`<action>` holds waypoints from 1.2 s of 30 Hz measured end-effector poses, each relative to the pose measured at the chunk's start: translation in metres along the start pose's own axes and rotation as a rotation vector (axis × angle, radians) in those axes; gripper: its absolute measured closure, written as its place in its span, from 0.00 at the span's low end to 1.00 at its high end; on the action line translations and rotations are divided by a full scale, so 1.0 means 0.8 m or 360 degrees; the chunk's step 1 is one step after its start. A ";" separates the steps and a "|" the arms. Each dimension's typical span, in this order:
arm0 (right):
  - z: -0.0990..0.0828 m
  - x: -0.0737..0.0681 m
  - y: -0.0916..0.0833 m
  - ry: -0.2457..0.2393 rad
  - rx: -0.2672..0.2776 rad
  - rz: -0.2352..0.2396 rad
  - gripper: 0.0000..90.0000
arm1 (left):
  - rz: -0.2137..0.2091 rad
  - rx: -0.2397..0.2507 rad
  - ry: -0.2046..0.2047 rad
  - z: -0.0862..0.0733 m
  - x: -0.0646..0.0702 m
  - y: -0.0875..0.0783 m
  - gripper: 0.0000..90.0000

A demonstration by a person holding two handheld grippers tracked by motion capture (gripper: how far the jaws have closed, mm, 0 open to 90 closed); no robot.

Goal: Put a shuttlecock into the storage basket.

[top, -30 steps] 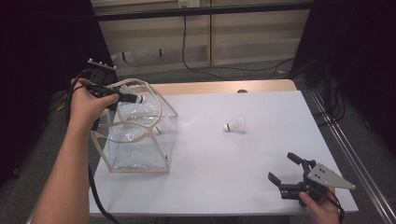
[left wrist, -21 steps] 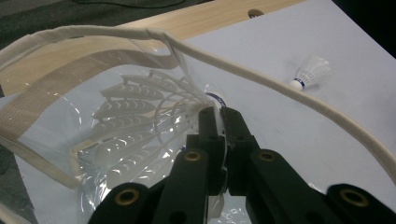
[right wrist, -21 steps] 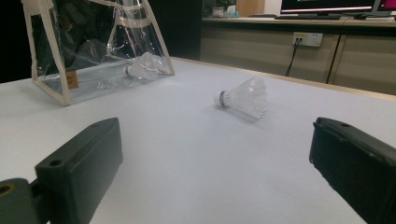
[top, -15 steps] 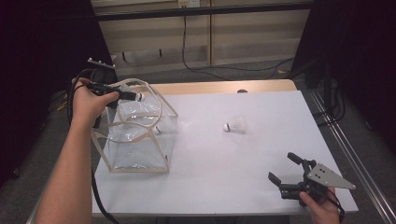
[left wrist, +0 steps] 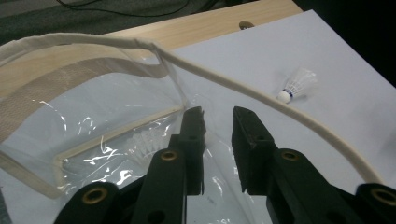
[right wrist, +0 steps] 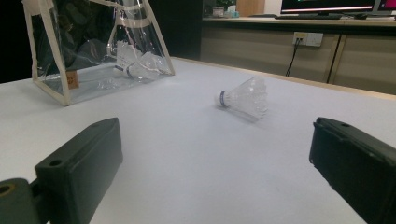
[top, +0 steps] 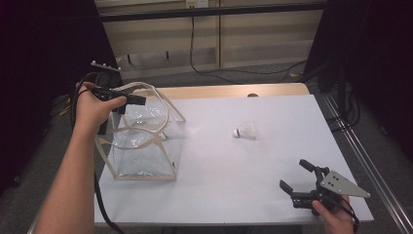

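Two shuttlecocks: one (left wrist: 145,143) inside clear bag (top: 146,146) at left, one (top: 246,130) loose mid-table. Left gripper (left wrist: 218,116) over bag mouth, jaws just parting, nothing between, white handle (left wrist: 261,95) just beyond. Right gripper (top: 298,176) at near right, spread wide, empty. Risked snagging handle and tipping bag; might have rolled loose shuttlecock away.

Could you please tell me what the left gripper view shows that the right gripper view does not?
Left gripper view alone: the bag's cream handle arching over narrowly parted black tongs, with nothing between them. Right gripper view alone: wide-open tongs, a wall socket and cabinets behind. Both: the clear bag, a shuttlecock inside it, and a second shuttlecock lying on the white table.
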State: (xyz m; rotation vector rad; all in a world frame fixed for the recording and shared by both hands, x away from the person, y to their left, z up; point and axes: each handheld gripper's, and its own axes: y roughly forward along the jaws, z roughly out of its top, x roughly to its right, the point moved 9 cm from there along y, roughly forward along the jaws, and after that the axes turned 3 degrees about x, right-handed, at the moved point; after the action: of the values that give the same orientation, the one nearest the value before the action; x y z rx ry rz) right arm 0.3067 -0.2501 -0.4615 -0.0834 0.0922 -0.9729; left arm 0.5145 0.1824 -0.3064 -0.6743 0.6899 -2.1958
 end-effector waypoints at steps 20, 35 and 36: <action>0.000 0.000 0.000 -0.0009 -0.0001 0.0000 0.03 | -0.0209 0.0036 -0.0003 0.003 0.043 -0.013 0.71; 0.000 0.000 -0.001 -0.0013 -0.0001 0.0002 0.03 | -0.0371 -0.0007 0.0097 0.005 0.089 -0.009 0.53; 0.000 0.000 -0.001 -0.0014 0.0000 0.0001 0.03 | -0.0376 -0.0003 0.0103 0.005 0.091 -0.009 0.52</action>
State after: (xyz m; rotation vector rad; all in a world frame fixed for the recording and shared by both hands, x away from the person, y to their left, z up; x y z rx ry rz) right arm 0.3062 -0.2506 -0.4611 -0.0880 0.0840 -0.9715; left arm 0.4701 0.1300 -0.2803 -0.7195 0.6743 -2.4426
